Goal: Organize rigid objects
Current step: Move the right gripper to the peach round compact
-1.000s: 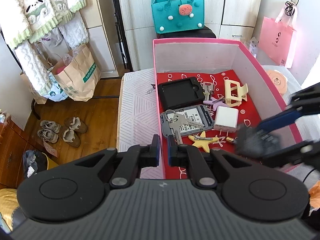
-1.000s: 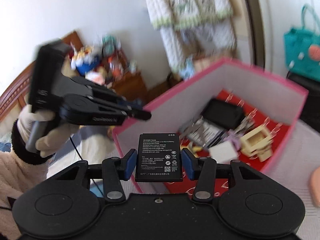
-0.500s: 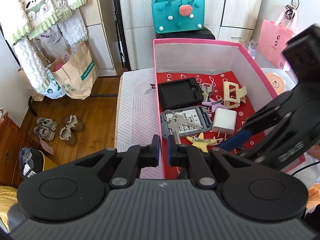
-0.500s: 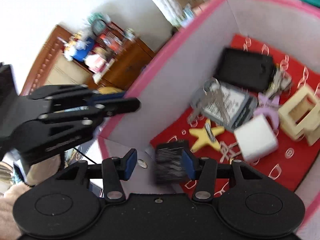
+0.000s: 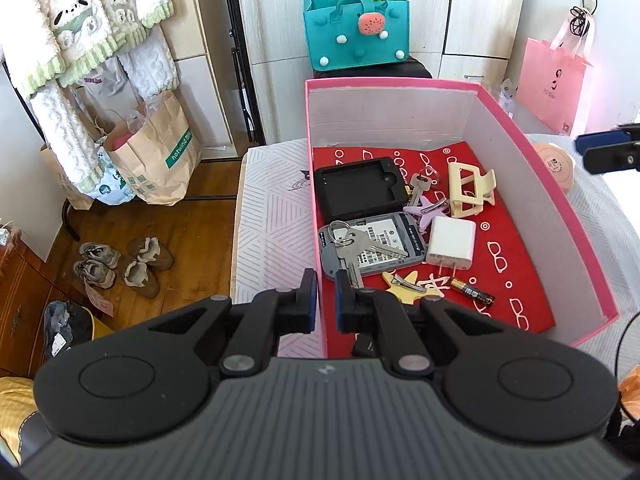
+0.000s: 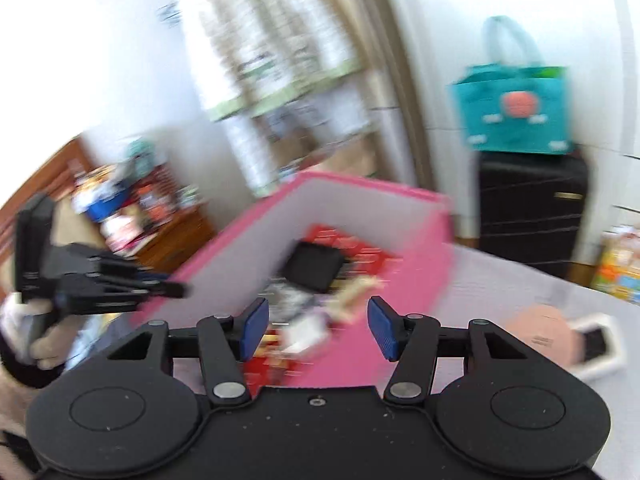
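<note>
Left tool [image 5: 326, 298]: nearly closed on the wall of one pink cardboard box [image 5: 560, 208].
Right tool [image 6: 316, 328]: wide open, empty.
Hair clips: one cream plastic claw [image 5: 472, 190].
Batteries: one black cylinder [image 5: 472, 291].

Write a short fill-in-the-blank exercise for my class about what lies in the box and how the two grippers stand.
1. The keys lie on top of the grey ____.
2. The box has a ____ outside.
3. The right gripper is ____ and holds nothing.
4. The small battery lies on the ____ lining.

Missing words: phone; pink; open; red
</note>
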A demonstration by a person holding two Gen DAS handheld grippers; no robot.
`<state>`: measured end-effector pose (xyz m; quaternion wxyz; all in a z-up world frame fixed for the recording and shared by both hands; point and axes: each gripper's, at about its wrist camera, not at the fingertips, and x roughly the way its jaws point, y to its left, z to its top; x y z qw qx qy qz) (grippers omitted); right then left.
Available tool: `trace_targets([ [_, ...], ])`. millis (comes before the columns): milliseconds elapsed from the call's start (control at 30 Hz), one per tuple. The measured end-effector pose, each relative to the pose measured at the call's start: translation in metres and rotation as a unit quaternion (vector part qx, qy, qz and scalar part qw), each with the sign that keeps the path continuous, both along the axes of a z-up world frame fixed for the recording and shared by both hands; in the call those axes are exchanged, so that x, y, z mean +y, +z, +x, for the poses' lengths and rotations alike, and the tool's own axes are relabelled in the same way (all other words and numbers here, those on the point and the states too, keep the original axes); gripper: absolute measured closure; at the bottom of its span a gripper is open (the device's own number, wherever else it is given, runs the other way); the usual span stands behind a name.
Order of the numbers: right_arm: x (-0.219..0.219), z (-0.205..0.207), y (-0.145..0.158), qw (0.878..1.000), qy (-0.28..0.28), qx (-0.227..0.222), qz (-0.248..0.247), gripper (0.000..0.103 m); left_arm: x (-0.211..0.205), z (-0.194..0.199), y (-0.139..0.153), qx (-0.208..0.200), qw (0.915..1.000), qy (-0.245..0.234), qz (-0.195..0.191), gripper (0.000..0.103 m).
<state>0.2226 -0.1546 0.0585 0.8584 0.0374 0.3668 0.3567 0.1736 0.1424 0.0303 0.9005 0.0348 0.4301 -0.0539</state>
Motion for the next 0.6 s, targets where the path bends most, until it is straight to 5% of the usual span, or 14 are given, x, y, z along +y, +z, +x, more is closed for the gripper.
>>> trace_targets([
  [233,-0.049,0.006,-0.033,0.993,-0.1,-0.028,-0.065,0.037,0.001,-0.001,-0.001,-0.003,0.9999,0.009,-0.008,0.096],
  [600,-0.042,0.024,-0.094,0.972,-0.097,-0.096,-0.193,0.028,-0.002,-0.001,0.0,-0.003,0.9999,0.012,-0.005,0.096],
])
